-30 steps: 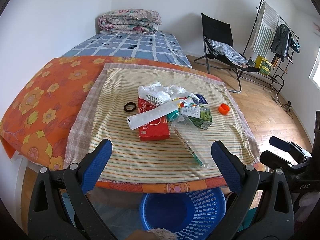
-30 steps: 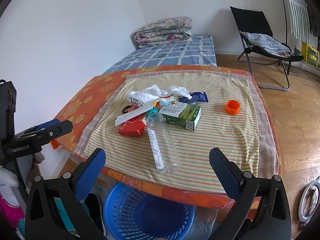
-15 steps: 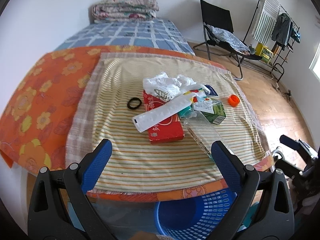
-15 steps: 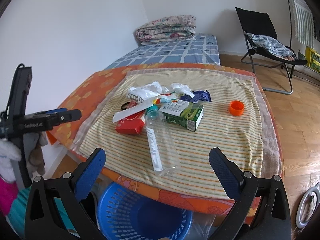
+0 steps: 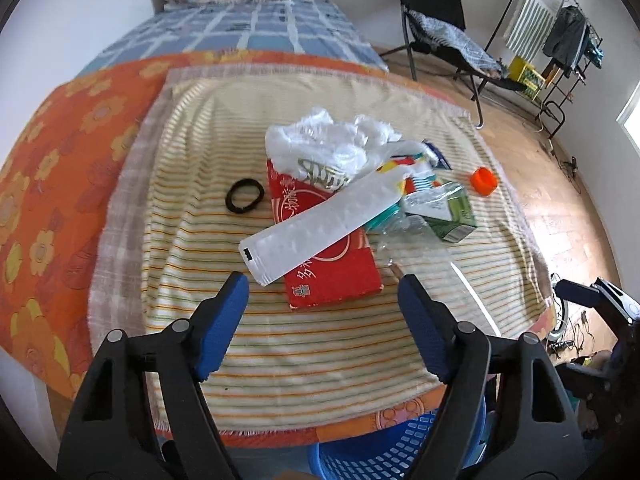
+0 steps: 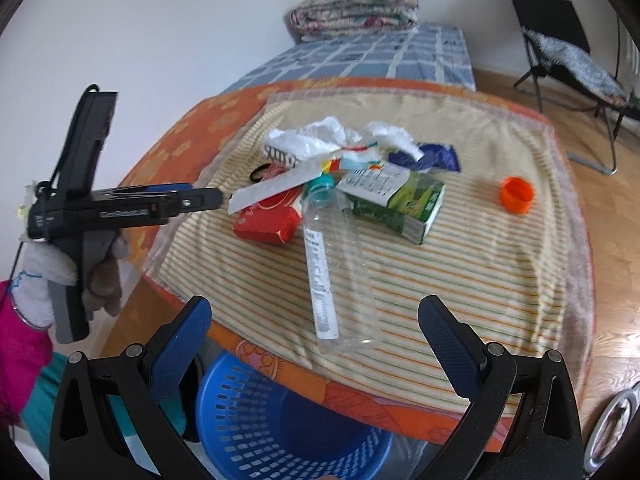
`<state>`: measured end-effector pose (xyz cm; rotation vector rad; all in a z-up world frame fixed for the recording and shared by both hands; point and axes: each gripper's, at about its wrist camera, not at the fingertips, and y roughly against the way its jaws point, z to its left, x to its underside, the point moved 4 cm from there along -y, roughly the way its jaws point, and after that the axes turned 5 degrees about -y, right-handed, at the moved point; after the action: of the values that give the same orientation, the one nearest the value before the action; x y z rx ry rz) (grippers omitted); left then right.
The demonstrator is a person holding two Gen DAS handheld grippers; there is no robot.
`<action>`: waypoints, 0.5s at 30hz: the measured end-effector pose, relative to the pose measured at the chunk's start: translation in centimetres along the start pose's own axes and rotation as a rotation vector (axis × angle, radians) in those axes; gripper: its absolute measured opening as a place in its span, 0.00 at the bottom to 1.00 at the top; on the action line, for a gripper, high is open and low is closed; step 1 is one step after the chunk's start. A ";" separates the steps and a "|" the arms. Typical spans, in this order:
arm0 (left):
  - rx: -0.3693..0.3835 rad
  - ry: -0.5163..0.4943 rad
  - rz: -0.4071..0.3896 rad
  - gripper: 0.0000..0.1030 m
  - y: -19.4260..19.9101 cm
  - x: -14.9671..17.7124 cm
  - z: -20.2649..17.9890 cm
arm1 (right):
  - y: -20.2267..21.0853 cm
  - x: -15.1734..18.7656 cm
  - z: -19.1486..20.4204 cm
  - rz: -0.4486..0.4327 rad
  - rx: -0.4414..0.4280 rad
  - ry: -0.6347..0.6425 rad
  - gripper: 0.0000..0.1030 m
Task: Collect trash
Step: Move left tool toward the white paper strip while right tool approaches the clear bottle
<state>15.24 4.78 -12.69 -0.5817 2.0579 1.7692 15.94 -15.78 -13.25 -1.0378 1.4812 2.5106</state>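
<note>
Left gripper (image 5: 322, 300) hangs low over the near part of the striped cloth (image 5: 192, 184), jaws spread wide, nothing between them. Just ahead of its tips lies the red box (image 5: 332, 276), with the white strip (image 5: 320, 224) slanting across it, its near end just past the left finger (image 5: 222, 320). Beyond the box, crumpled plastic (image 5: 332, 144); ahead and left, a black ring (image 5: 244, 196).

Right gripper (image 6: 314, 330) is released too, hanging at the table's near edge, above the basket (image 6: 280, 428). The clear bottle (image 6: 336, 276) lies between its fingers, pointing away, though whether its base overhangs the edge is hard to tell. Past it sits the green carton (image 6: 396, 200), and ahead to the right, well apart, the orange cap (image 6: 517, 195).
</note>
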 end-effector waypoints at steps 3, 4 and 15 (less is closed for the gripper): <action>0.011 -0.006 0.008 0.73 -0.9 -0.6 -0.3 | -1.6 -0.1 0.4 0.030 -0.002 0.018 0.96; 0.010 -0.018 0.006 0.72 -1.1 -0.9 -0.5 | -2.1 -0.1 0.6 0.041 -0.002 0.027 0.95; -0.004 -0.087 0.025 0.72 -4.8 -3.7 -2.7 | -5.5 -1.2 0.7 0.094 0.038 0.057 0.83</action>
<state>20.92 1.78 -14.32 -0.4739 2.0119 1.7810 18.54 -11.88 -16.53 -1.0668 1.6224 2.5243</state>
